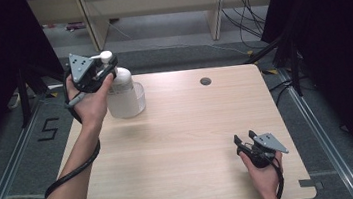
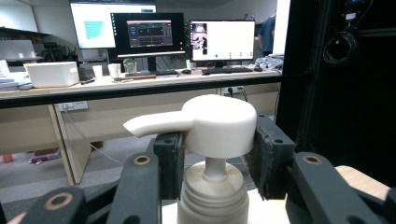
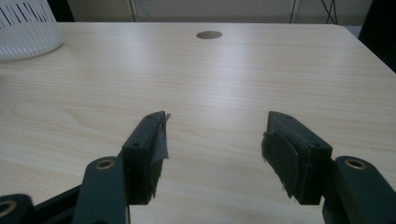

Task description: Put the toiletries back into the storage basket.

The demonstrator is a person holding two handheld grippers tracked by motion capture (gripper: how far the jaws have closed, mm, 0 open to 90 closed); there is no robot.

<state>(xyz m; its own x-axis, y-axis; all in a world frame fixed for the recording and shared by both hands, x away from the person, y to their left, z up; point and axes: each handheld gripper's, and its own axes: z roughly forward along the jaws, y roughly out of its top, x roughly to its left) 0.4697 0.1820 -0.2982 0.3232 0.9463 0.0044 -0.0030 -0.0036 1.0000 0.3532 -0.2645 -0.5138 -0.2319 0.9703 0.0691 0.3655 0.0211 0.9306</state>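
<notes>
High view: the pump bottle (image 1: 124, 88) stands at the upper left of the counter (image 1: 193, 128), the left gripper (image 1: 102, 71) at its pump head; the right gripper (image 1: 243, 139) sits lower right.

Left gripper view: the jaws flank the pump head (image 2: 212, 122) at centre, apparently touching it.

Right gripper view: the jaws stand wide over bare wood.

A pump bottle (image 1: 124, 88) stands on the table (image 1: 184, 144) at its far left corner. The left gripper (image 1: 105, 70) sits at the bottle's top, one jaw on each side of the pump head (image 2: 212, 122). The right gripper (image 1: 243, 141) is near the table's front right corner, well apart from the bottle. A round hole (image 1: 205, 81) lies toward the far edge, right of the bottle.
</notes>
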